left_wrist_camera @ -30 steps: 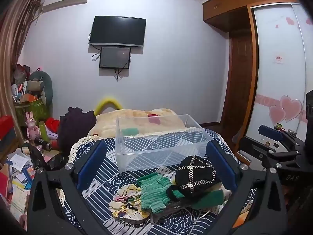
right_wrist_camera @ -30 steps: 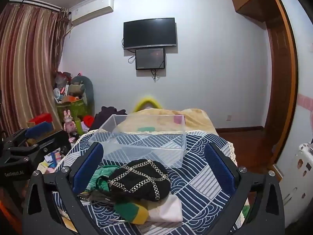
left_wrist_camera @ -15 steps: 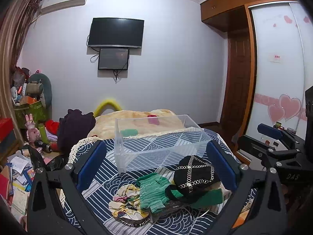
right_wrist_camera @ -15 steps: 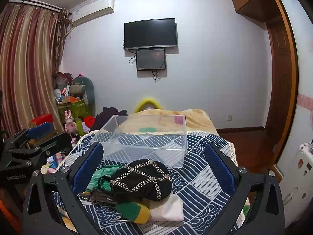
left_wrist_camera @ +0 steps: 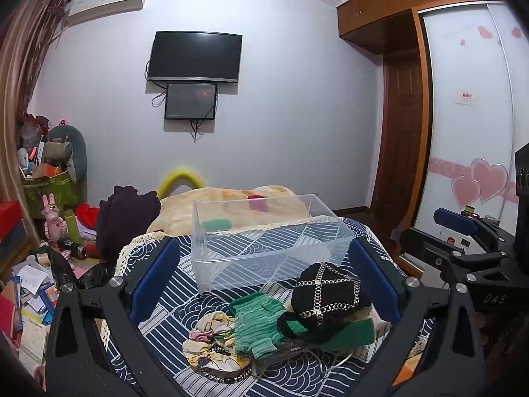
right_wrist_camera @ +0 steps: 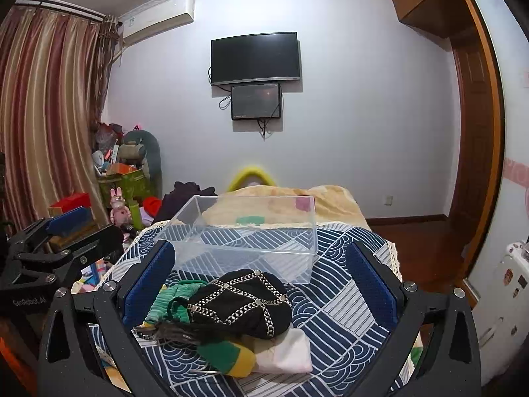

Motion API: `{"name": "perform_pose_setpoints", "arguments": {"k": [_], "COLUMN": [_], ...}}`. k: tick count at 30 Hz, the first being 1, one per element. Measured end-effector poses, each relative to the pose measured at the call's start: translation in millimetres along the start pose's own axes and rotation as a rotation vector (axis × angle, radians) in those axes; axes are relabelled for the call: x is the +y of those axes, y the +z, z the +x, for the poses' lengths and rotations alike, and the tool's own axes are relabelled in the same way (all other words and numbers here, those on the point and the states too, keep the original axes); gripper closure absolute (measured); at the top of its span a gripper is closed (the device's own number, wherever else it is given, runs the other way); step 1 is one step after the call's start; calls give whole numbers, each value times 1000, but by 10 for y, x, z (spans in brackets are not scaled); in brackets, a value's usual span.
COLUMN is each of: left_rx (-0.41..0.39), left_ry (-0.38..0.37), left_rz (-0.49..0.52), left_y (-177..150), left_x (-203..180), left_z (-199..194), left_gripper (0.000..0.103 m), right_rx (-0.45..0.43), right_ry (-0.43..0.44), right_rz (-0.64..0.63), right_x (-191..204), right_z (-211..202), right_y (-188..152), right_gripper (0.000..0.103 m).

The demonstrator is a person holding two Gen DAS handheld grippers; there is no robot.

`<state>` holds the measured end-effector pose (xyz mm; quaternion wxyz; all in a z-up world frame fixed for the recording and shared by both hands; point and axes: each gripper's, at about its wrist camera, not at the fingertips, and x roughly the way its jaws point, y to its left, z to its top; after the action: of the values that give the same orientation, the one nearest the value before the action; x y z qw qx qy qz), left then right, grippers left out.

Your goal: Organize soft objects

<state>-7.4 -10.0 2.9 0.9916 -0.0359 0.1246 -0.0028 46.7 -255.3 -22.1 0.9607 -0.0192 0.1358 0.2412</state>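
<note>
Both wide open, nothing held: left gripper and right gripper hovering above the soft pile. Black chain-trimmed hat on top, green knit glove and floral scrunchie beside it, near the patterned blanket's front edge. Clear bin just behind, bare blanket to its right.
</note>
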Motion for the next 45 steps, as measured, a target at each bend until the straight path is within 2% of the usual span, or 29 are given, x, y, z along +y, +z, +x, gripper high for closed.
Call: {"name": "perform_pose_setpoints", "arguments": {"k": [45], "left_rx": [-8], "left_ry": [2], "left_rz": [-2], "left_y": [22], "left_x": [-1], "left_z": [-41], "left_gripper": [0], "right_rx": [-10], "right_ry": [2], "right_rz": [3], "right_x": [58], "right_z": [-66], "right_y": [55], "right_gripper": [0]}}
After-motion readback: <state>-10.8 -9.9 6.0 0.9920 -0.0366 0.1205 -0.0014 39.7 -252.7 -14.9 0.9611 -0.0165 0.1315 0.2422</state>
